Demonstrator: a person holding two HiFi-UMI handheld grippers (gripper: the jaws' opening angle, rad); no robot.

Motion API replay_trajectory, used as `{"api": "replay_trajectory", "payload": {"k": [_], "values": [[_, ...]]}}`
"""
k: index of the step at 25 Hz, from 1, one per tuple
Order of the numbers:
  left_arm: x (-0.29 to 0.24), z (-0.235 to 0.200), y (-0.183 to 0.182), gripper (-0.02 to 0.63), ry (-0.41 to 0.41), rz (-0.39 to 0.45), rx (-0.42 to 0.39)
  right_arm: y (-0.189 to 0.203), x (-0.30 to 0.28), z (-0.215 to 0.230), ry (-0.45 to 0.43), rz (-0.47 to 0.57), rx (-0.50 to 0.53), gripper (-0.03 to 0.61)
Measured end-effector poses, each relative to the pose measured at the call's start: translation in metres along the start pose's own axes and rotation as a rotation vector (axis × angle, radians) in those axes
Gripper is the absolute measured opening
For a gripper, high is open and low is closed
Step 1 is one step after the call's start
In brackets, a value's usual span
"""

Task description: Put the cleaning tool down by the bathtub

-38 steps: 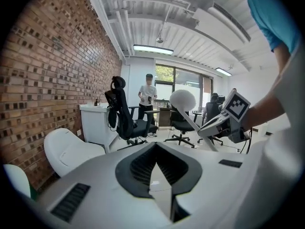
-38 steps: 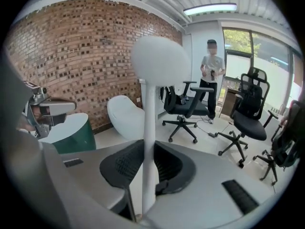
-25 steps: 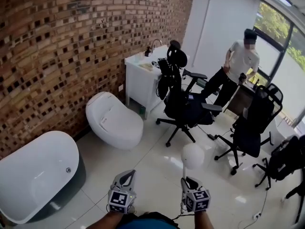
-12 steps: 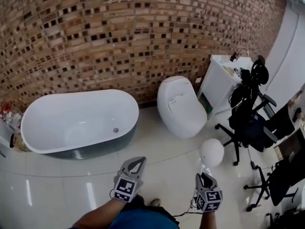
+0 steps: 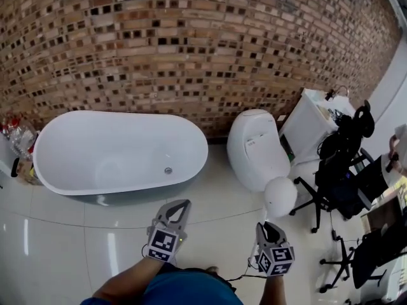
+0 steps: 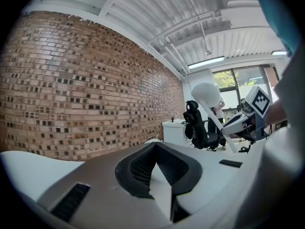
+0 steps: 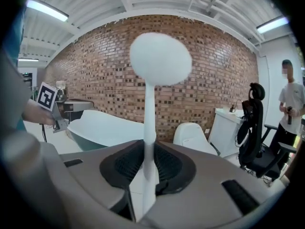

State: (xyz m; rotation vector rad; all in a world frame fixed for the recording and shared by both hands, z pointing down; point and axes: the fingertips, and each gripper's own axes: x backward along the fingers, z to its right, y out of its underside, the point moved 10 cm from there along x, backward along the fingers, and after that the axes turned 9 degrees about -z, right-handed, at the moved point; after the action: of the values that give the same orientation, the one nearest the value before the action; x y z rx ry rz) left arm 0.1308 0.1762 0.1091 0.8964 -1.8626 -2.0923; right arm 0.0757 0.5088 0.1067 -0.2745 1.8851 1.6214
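The cleaning tool is a white stick with a round white head (image 5: 280, 196), and it stands upright in my right gripper (image 5: 264, 226). In the right gripper view the handle (image 7: 149, 128) is clamped between the dark pads, with the head (image 7: 160, 58) above them. My left gripper (image 5: 180, 204) hovers over the floor beside it, its jaws shut with nothing between them, as the left gripper view (image 6: 155, 147) also shows. The white oval bathtub (image 5: 114, 151) lies against the brick wall ahead and to the left, a stretch of floor away from both grippers.
A white toilet (image 5: 257, 148) stands right of the tub, then a white vanity (image 5: 315, 122). Black office chairs (image 5: 340, 183) crowd the right side. Bags and clutter (image 5: 16, 142) sit at the tub's left end. A person (image 7: 291, 104) stands far right. Glossy tiled floor (image 5: 76, 240) lies below.
The view has swung left from the chairs and the person to the brick wall, and the bathtub now lies ahead. Both grippers moved with the swing, and the tool stayed in the right one.
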Motion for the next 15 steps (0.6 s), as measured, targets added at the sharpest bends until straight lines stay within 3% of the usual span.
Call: {"api": "replay_trajectory", "payload": {"k": [5, 9, 15], "values": [[0.045, -0.065, 0.019, -0.003, -0.109, -0.001, 0.041, -0.035, -0.058, -0.064, -0.115, -0.014, 0.101, 0.092], [0.089, -0.112, 0.040, -0.003, -0.241, -0.037, 0.097, -0.069, -0.097, -0.120, -0.240, -0.013, 0.208, 0.092], [0.131, -0.140, 0.067, -0.003, -0.421, -0.059, 0.175, -0.092, -0.146, -0.184, -0.435, -0.015, 0.368, 0.092]]}}
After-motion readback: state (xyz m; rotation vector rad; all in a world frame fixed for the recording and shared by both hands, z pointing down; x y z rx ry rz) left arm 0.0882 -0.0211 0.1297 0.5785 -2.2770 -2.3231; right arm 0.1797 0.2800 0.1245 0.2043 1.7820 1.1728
